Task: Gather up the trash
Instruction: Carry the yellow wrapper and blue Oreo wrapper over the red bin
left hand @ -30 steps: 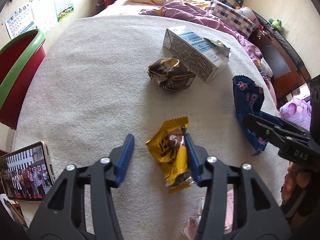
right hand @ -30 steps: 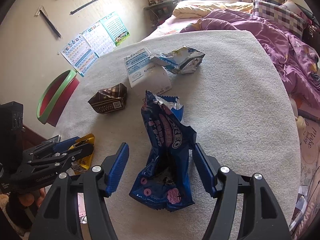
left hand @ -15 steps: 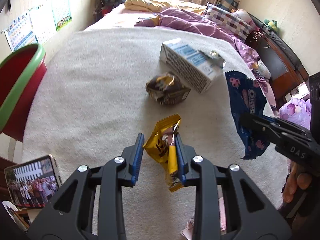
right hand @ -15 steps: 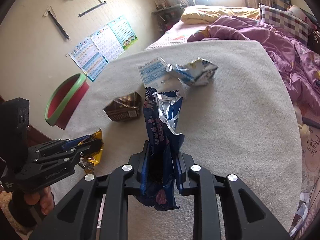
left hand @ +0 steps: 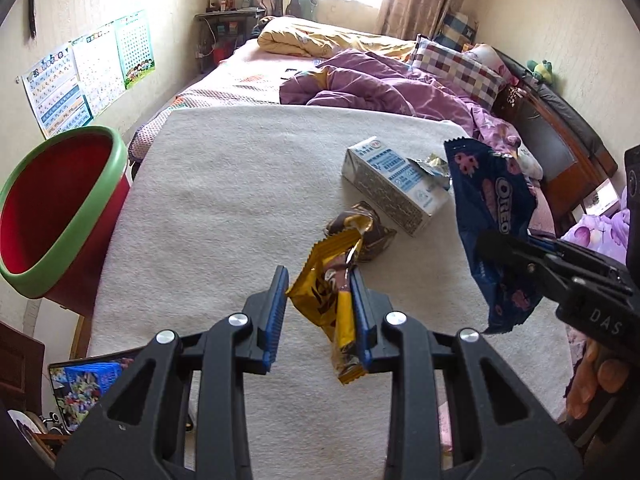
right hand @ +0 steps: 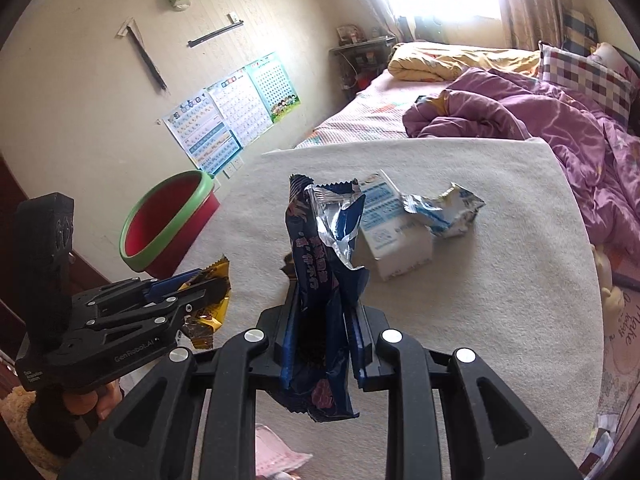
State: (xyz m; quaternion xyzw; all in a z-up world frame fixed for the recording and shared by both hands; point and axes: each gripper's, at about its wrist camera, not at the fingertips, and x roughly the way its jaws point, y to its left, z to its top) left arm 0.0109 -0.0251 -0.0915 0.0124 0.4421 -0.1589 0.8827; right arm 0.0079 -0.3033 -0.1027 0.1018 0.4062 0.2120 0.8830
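Meanwhile, both fingers pinch wrappers: yellow wrapper (left hand: 334,300), blue Oreo bag (right hand: 324,292), above cream blanket (left hand: 240,184).

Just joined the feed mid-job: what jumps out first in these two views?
Each tongs is shut on a wrapper, lifted off the cream blanket: the left tongs grip a yellow wrapper, the right tongs a blue cookie bag. A red bin waits at the left; a milk carton lies beyond.
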